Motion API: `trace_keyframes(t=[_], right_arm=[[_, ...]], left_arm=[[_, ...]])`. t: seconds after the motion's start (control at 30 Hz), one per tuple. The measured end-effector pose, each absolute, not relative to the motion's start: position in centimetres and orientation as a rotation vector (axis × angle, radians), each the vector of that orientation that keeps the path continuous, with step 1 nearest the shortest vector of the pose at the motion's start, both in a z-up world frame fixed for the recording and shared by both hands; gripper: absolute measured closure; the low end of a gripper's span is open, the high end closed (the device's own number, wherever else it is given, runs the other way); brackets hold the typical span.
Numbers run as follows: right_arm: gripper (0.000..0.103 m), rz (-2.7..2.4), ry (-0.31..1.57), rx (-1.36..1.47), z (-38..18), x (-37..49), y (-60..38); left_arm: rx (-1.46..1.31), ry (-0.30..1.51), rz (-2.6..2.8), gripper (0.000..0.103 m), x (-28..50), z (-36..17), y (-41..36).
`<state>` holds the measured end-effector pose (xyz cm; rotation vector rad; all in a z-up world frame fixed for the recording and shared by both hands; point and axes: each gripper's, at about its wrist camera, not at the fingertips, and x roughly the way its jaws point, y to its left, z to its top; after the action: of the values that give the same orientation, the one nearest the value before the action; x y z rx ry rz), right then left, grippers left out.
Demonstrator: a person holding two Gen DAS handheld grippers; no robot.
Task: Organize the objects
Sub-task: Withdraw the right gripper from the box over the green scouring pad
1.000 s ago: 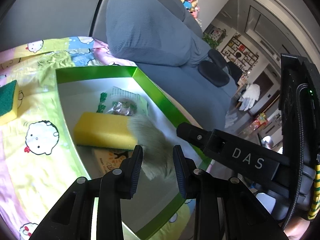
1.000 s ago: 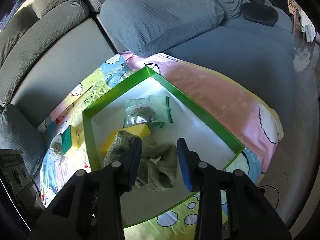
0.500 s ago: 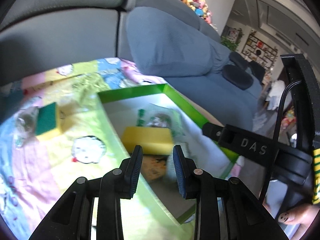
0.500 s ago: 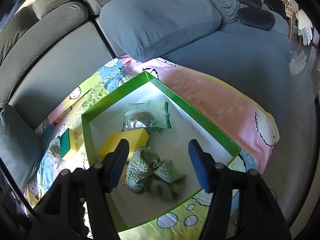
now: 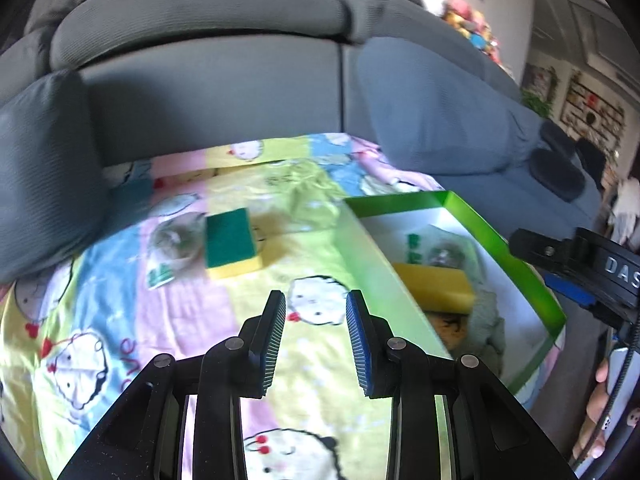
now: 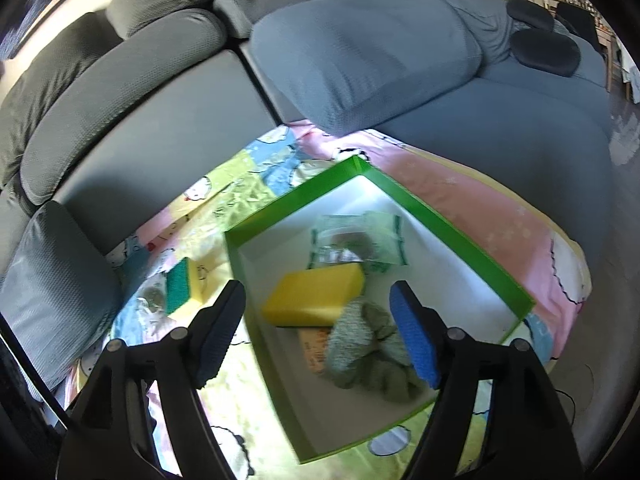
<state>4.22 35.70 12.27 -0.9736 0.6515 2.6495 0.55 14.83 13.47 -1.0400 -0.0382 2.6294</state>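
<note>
— What do I have on the left side?

— My left gripper (image 5: 316,330) hangs over the cartoon-print blanket (image 5: 192,320) with its fingers parted and nothing between them. Beyond it, off to the left, a clear packet (image 5: 174,246) lies on the blanket, touching a green-topped sponge (image 5: 231,242) on its right. Both sit outside the box. A grey cushion (image 5: 44,196) leans at the blanket's left edge, against the grey sofa (image 5: 216,76).

— And moving right?

— The green box (image 6: 448,226) stands on the blanket, white inside. From my right wrist camera I see, at its far end, a green-and-white packet (image 6: 358,244). Just in front of that lies a yellow sponge (image 6: 316,294), and nearer to me a grey-green cloth (image 6: 368,354) is bunched up, touching the sponge's near corner. Something orange (image 6: 316,346) peeks out under the sponge and the cloth; I cannot tell what it is.

— Your right tongs?

— My right gripper (image 6: 318,336) is spread wide and empty, held above the box. Its left finger is over the box's left wall and its right finger is over the cloth. In the left wrist view the right tool shows at the far right edge, beside the box.

— Anything farther right?

— A blue-grey pillow (image 6: 360,56) rests on the sofa past the box, and a dark round cushion (image 6: 546,50) lies beyond that.
</note>
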Motion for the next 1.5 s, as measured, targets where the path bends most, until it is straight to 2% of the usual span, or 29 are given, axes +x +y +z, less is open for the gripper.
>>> trace_keyframes(t=[0.2, 0.5, 0.8, 1.5], right_arm=[[0.025, 2.742, 0.667, -0.986, 12.8, 3.6, 33.4], [0.020, 2.895, 0.567, -1.014, 14.2, 2.7, 28.3], [0.017, 3.000, 0.554, -1.094, 13.9, 1.3, 24.0], [0.011, 3.067, 0.501, -1.212, 13.2, 0.1, 19.3]], left_arm=[[-1.077, -0.164, 2.703, 0.072, 0.0, 13.4, 10.6], [-1.127, -0.280, 2.797, 0.071, -0.1, 13.1, 5.2], [-1.190, -0.423, 2.858, 0.071, 0.0, 12.2, 0.7], [-1.270, -0.532, 2.857, 0.070, -0.5, 10.7, -2.3]])
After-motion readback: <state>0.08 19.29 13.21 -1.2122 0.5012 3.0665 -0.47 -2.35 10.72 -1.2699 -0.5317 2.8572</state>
